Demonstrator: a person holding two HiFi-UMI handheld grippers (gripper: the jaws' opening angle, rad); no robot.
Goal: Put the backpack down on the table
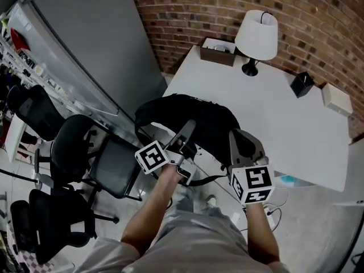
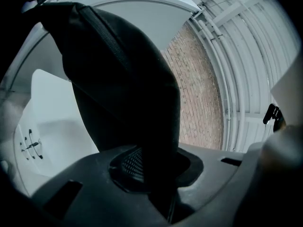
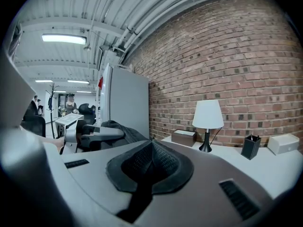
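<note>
The black backpack (image 1: 193, 115) hangs between my two grippers over the near-left corner of the white table (image 1: 273, 112). My left gripper (image 1: 186, 131) is shut on a fold of the bag's black fabric, which fills the left gripper view as a dark hump (image 2: 123, 79) rising from the jaws (image 2: 151, 167). My right gripper (image 1: 242, 142) holds the bag's right side. In the right gripper view its pads (image 3: 151, 162) meet, with a thin dark strip between them. The backpack's top (image 3: 120, 129) and the left gripper (image 3: 102, 134) show at that view's left.
On the table stand a white-shaded lamp (image 1: 257, 34), a brown box (image 1: 218, 52), a black pen holder (image 1: 302, 84) and a white box (image 1: 336, 101), all along the brick wall. Black office chairs (image 1: 111, 166) crowd the floor at the left, by a grey panel (image 1: 91, 33).
</note>
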